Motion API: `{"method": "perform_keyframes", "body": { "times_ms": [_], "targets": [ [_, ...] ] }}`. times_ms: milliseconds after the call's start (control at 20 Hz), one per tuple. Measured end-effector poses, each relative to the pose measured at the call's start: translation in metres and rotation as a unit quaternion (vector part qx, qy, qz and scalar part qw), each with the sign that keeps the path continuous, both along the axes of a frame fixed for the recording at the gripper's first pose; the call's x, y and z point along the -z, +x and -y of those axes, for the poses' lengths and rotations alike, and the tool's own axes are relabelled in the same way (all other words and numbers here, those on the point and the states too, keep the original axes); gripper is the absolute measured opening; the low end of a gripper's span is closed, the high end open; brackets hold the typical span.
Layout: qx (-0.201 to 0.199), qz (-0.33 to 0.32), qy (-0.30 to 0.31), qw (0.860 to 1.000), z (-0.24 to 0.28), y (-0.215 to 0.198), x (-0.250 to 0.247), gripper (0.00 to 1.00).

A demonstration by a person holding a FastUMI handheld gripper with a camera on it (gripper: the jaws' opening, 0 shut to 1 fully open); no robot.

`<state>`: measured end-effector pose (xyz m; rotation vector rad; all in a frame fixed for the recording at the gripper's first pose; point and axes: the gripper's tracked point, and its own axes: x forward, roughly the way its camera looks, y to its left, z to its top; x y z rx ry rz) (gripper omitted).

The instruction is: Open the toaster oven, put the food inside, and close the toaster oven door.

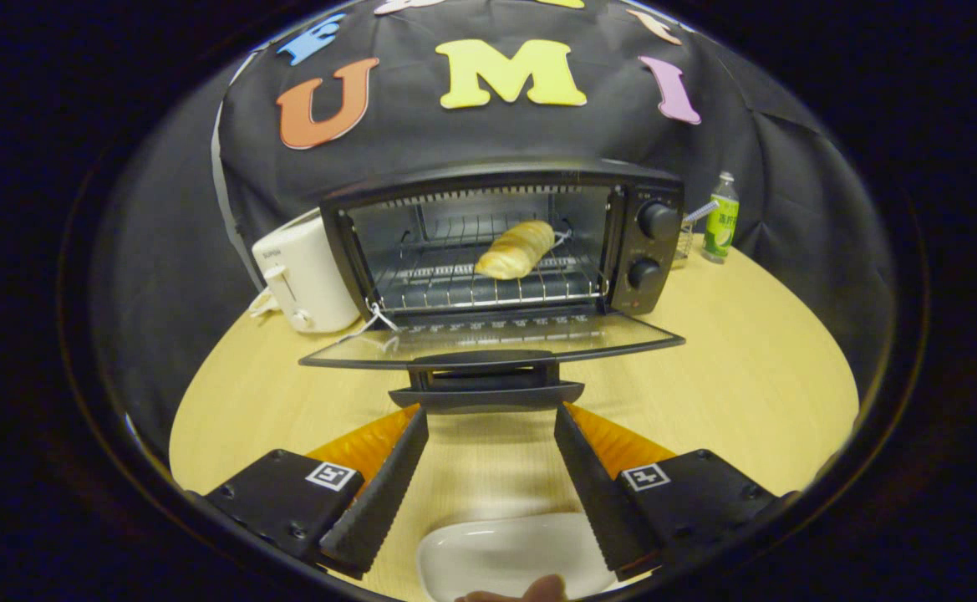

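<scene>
The black toaster oven (638,242) stands on the wooden table with its glass door (488,339) folded down flat toward me. A golden bread roll (517,249) lies on the wire rack (488,288) inside, right of the middle. The door's black handle (488,393) sits just ahead of my fingertips. My gripper (490,418) is open, its two dark ribbed fingers (388,485) spread wide with nothing between them. The tips are level with the ends of the handle, just below it; I cannot tell whether they touch it.
A white toaster (308,280) stands against the oven's left side. A green bottle (720,219) is at the back right. An empty white dish (513,556) lies on the table under my fingers, with a fingertip (538,589) of a person at its near edge.
</scene>
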<state>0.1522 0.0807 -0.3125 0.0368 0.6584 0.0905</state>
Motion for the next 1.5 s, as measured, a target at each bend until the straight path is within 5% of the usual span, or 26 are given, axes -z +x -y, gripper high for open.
{"method": "perform_keyframes", "body": {
  "times_ms": [300,900,1500],
  "targets": [
    [-0.008,0.096,0.005,0.995,-0.012,0.013,-0.07,1.0],
    [-0.026,0.26,-0.019,0.965,0.021,-0.098,-0.259,1.0],
    [-0.063,0.326,-0.002,0.943,0.053,-0.178,-0.324,1.0]
  ]
}}
